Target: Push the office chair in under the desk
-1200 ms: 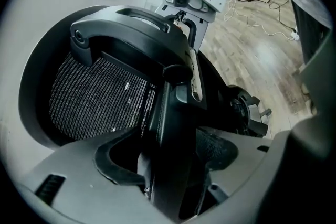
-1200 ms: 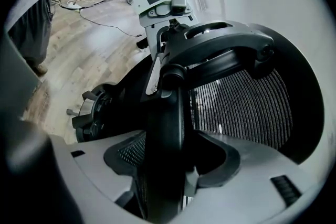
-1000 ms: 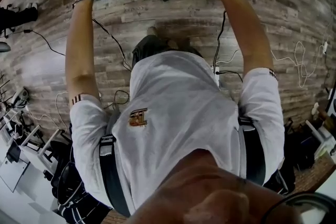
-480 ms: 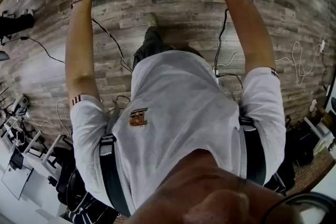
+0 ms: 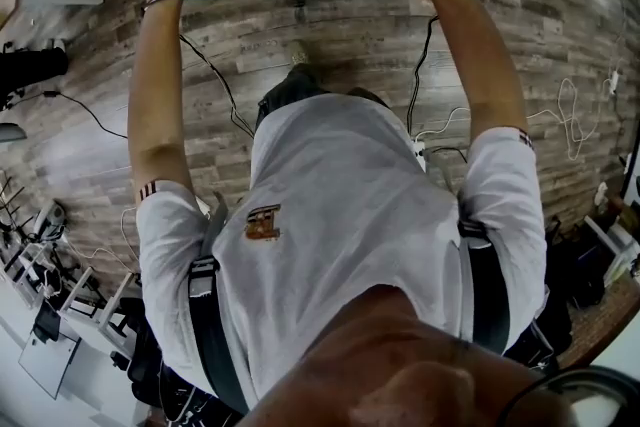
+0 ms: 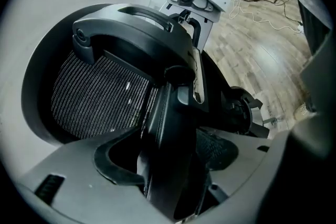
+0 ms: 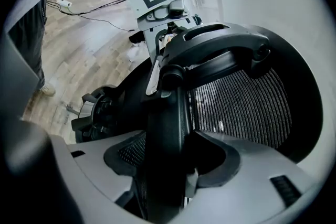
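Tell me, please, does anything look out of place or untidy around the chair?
Nothing looks damaged or spilled. Only loose cables lie across the wood floor: a black cable near the person's feet and a white cable to the right, where the office chair could snag.

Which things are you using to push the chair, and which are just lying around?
For the job:
chair
left gripper, jaws on the chair's back
right gripper, jaws on it too

Just lying about:
black cable
white cable
power strip
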A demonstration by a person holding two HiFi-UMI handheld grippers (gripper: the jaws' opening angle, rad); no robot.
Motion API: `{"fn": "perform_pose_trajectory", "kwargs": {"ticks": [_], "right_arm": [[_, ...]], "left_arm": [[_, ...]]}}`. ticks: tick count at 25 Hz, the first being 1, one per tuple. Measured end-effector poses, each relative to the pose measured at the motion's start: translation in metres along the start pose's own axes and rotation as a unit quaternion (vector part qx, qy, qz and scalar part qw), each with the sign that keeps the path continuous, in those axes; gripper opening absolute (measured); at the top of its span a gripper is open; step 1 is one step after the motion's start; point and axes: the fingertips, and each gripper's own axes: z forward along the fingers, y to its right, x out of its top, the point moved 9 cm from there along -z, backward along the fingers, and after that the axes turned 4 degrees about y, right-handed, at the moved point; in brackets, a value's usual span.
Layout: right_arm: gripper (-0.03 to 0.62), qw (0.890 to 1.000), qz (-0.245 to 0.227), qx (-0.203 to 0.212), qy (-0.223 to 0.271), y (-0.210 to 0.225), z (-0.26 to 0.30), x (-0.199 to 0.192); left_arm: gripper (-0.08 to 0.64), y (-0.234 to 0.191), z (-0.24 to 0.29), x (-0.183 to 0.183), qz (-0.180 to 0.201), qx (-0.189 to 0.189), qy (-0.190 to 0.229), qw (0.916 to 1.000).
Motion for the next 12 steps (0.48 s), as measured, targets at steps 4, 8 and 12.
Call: {"fn": "perform_pose_trajectory", "kwargs": {"ticks": [4,8,12], "right_arm": [[0.256,1.0,0.004,0.003,-0.003,0.009,0.027,-0.001],[0.256,1.0,0.006,-0.001,-0.017,0.018,0.056,-0.005],[0.256,0.999,0.007,0.001,-0.032,0.026,0.082,-0.016]], "left_arm": [[0.325,-0.013,0.024,-0.019,-0.003,0.0,0.004,1.0],[0.325,-0.025,0.05,-0.034,-0.004,0.0,0.01,0.9999],[0.325,-0.034,0.076,-0.044,-0.001,-0.001,0.016,0.9999]]}}
